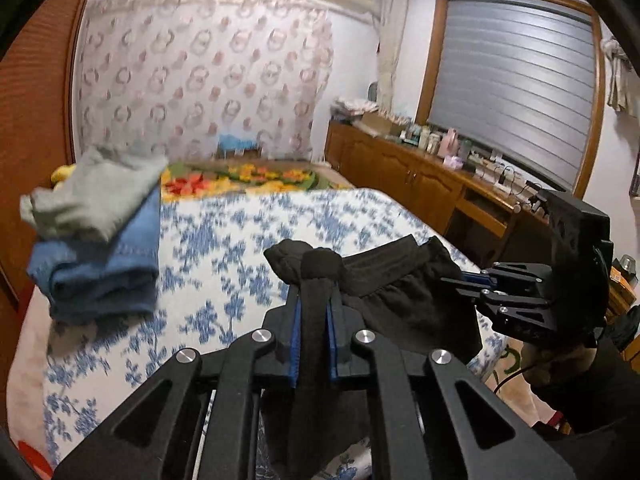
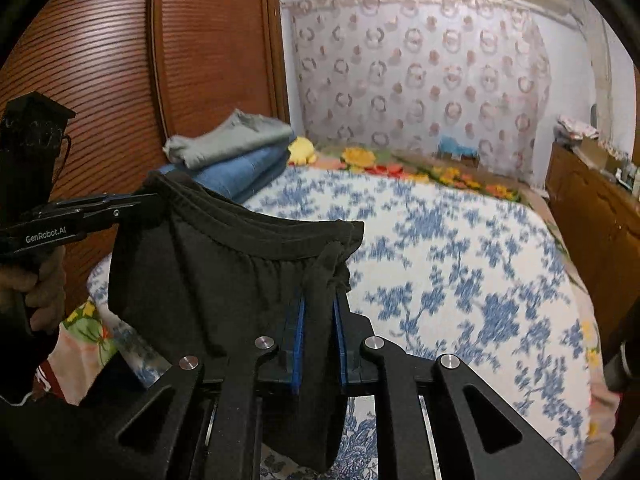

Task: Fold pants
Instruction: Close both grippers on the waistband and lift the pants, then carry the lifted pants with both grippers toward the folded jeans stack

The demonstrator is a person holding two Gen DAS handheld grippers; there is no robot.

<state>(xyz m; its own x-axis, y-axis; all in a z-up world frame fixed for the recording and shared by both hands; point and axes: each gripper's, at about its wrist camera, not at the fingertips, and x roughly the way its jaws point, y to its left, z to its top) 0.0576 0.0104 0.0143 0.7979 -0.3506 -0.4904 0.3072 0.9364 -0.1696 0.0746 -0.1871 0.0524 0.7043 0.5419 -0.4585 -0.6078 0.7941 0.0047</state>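
Nearby, folded jeans under grey garment

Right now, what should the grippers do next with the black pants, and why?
Probably lower the black pants onto the floral bedspread. The left gripper and right gripper each pinch one waistband end, and the cloth hangs in the air, so it cannot be folded.

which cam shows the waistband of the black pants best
The right wrist view: the black pants hang with their waistband spanning from the left gripper to the right gripper. The left wrist view shows only a bunched, foreshortened stretch.
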